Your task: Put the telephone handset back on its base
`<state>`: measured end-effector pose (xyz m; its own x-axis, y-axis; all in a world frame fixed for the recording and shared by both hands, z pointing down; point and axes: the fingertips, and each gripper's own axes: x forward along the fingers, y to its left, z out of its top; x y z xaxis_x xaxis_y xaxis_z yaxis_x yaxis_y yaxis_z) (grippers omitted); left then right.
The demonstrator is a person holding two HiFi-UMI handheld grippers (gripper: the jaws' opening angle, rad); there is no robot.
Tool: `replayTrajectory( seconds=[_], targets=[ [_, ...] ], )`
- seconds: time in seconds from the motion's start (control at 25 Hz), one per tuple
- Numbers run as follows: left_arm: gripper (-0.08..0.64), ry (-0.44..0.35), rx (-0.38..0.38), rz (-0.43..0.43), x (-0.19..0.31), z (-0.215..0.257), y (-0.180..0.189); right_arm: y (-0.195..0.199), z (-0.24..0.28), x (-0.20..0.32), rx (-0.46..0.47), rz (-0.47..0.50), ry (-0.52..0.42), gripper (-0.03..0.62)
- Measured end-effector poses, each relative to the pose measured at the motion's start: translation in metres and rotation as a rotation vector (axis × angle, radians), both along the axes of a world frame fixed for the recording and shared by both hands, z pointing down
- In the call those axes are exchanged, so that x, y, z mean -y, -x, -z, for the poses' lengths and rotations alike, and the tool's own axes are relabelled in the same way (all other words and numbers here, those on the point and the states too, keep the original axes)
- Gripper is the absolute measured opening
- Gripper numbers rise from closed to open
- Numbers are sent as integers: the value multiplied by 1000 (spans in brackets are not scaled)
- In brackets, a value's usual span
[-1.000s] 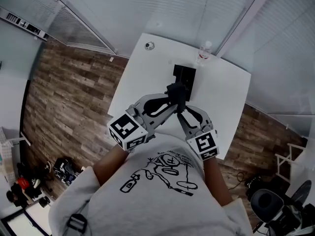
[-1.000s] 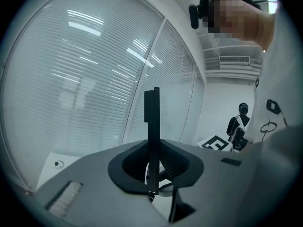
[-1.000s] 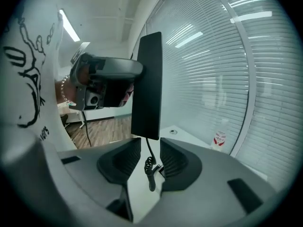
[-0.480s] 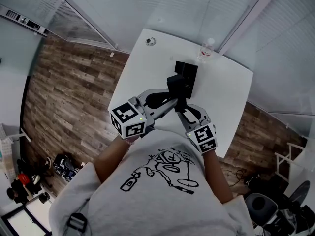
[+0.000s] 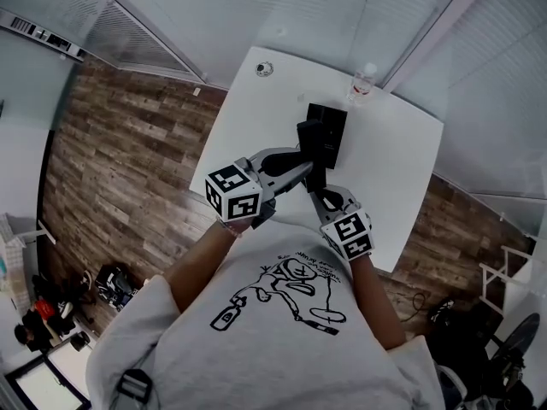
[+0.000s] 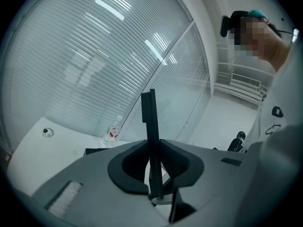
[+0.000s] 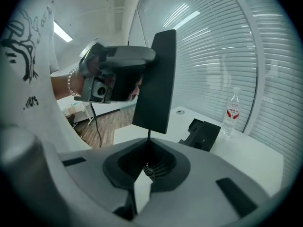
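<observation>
- Handset [image 5: 313, 148] is not on its base [image 5: 335, 126]. It is a flat black slab held in the air above the white tabletop [image 5: 256, 118], standing roughly on end rather than lying flat.
- In the head view it overlaps the near left part of the base. The right gripper view shows the base lying flat farther along the tabletop with a gap before it, so the two are near but not touching.
- The left gripper [image 5: 299, 161] is clamped on the handset. Its own view shows the slab edge-on, a thin dark bar pinched upright between the jaws.
- The right gripper [image 5: 319, 190] has just been closing its jaws, and they now stand together right at the handset's lower end. Only a thin dark stem shows between them and the slab, and I cannot tell whether they pinch any of it.
- Done, as I judge it: the handset is in hand and has been brought close to the base.
- Left to do: tip the handset flat, line it up over the notched cradle, lower it until it seats, then let go with the left gripper.
- A water bottle [image 5: 362, 84] stands beyond the base, well clear of the path.
</observation>
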<state>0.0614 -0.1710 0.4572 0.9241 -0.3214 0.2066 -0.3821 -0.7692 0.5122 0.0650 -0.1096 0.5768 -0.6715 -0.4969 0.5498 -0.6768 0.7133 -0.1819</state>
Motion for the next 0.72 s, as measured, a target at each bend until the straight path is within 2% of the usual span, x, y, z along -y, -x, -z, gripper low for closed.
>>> replayTrajectory(
  seconds=[0.16,0.28,0.52,0.72],
  targets=[
    [75,32,-18,5,8,-24,-2,-1,-16,-4,-37,-8,32,3],
    [78,85,-47,4,13,-41,-3,-1,-24,-8,-49,-15,62,3],
    [80,269,-143,-67,23,-75,-5,2,-39,-14,-68,-21,105,3],
    [84,395,-174,-129,36,-102,-10,8,-48,-11,-64,-12,142,3]
  ],
)
